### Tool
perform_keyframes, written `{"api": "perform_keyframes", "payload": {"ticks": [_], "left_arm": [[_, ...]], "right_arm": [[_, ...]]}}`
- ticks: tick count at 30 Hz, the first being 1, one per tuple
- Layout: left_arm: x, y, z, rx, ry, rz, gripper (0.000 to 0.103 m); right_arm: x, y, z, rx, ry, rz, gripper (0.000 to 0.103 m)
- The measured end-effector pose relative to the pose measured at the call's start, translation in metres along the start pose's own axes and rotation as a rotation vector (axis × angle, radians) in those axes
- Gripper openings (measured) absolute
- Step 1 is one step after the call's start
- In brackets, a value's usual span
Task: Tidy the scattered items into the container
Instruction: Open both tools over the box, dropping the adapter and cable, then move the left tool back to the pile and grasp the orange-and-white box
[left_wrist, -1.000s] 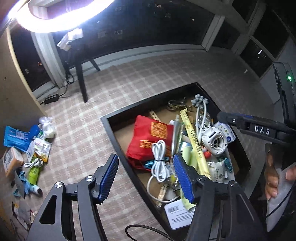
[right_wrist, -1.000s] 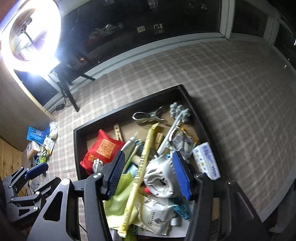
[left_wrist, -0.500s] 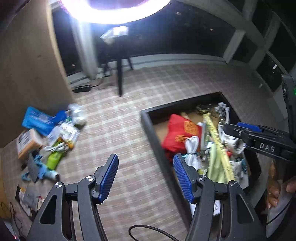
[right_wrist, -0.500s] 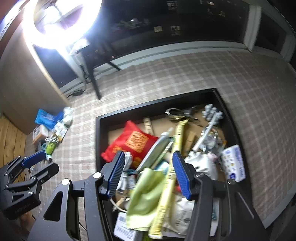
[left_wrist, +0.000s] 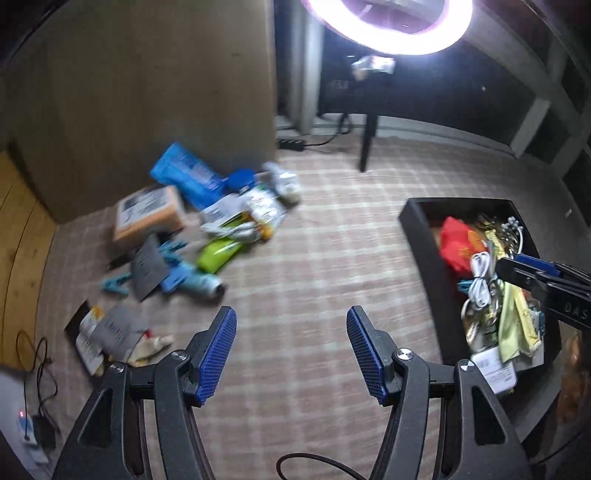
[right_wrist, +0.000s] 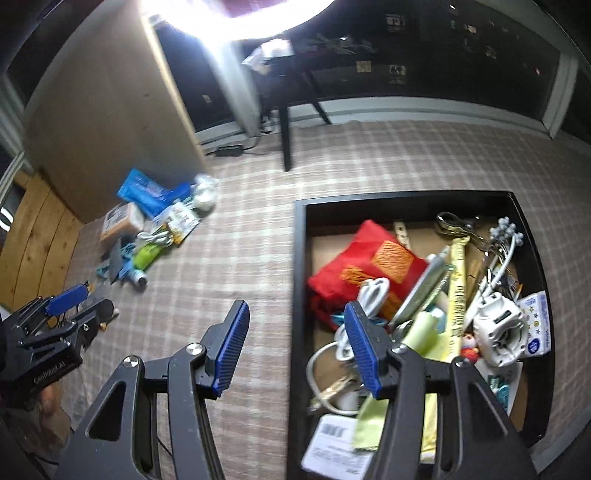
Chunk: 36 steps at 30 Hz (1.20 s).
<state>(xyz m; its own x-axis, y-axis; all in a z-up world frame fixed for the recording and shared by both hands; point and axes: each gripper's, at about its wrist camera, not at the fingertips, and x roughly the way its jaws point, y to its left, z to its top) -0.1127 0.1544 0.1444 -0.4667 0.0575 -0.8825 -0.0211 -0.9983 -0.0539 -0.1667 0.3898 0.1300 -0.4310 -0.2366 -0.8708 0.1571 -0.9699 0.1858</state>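
A black tray (right_wrist: 299, 266) on the checked carpet holds a red pouch (right_wrist: 373, 266), a white cable, a yellow strip and several other small items; the same tray (left_wrist: 417, 236) shows at the right of the left wrist view. A scattered pile lies by the wall: a blue packet (left_wrist: 184, 177), an orange box (left_wrist: 147, 214), a green tube (left_wrist: 218, 254) and a grey card (left_wrist: 147, 266). My left gripper (left_wrist: 291, 339) hangs open and empty over bare carpet between pile and tray. Open and empty too, my right gripper (right_wrist: 295, 332) straddles the tray's left wall.
A ring light on a black stand (left_wrist: 369, 140) and a power strip (left_wrist: 291, 144) stand at the back. A tan panel (left_wrist: 147, 92) rises behind the pile. More packets (left_wrist: 110, 336) and a cable (left_wrist: 40, 369) lie at the lower left.
Both grippers have swung left, away from over the tray towards the scattered pile, and rolled. Both stayed open and empty. The pile now sits nearer the middle of the left wrist view.
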Motion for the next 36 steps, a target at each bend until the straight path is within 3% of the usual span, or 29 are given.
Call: {"api": "perform_keyframes", "payload": {"ticks": [6,10,14,17,21,27,32,36], "left_arm": [[-0.006,0.058,-0.03,-0.089,0.013,0.03,0.06],[-0.007,0.12,-0.056,-0.191,0.049,0.067,0.06],[-0.015,0.172,-0.073,-0.328,0.052,0.167,0.059],[-0.026,0.203,-0.075,-0.374,0.038,0.183,0.058],[-0.034,0.23,-0.059,-0.388,0.013,0.195,0.058],[-0.021,0.259,-0.013,-0.4,-0.016,0.129,0.058],[0.025,0.273,0.027,-0.394,0.009,0.092,0.054],[0.075,0.282,0.05,-0.409,0.073,0.038,0.051]], "right_arm": [[-0.004,0.037,-0.009,-0.05,-0.013,-0.014,0.053],[-0.004,0.054,-0.016,-0.032,-0.037,0.007,0.053],[0.001,0.07,-0.019,-0.031,-0.036,0.034,0.053],[0.007,0.084,-0.015,-0.049,-0.015,0.048,0.053],[0.016,0.107,-0.001,-0.08,-0.002,0.062,0.053],[0.034,0.162,0.039,-0.127,-0.015,0.118,0.053],[0.072,0.213,0.072,-0.141,0.002,0.169,0.052],[0.123,0.249,0.092,-0.126,0.075,0.206,0.046]]}}
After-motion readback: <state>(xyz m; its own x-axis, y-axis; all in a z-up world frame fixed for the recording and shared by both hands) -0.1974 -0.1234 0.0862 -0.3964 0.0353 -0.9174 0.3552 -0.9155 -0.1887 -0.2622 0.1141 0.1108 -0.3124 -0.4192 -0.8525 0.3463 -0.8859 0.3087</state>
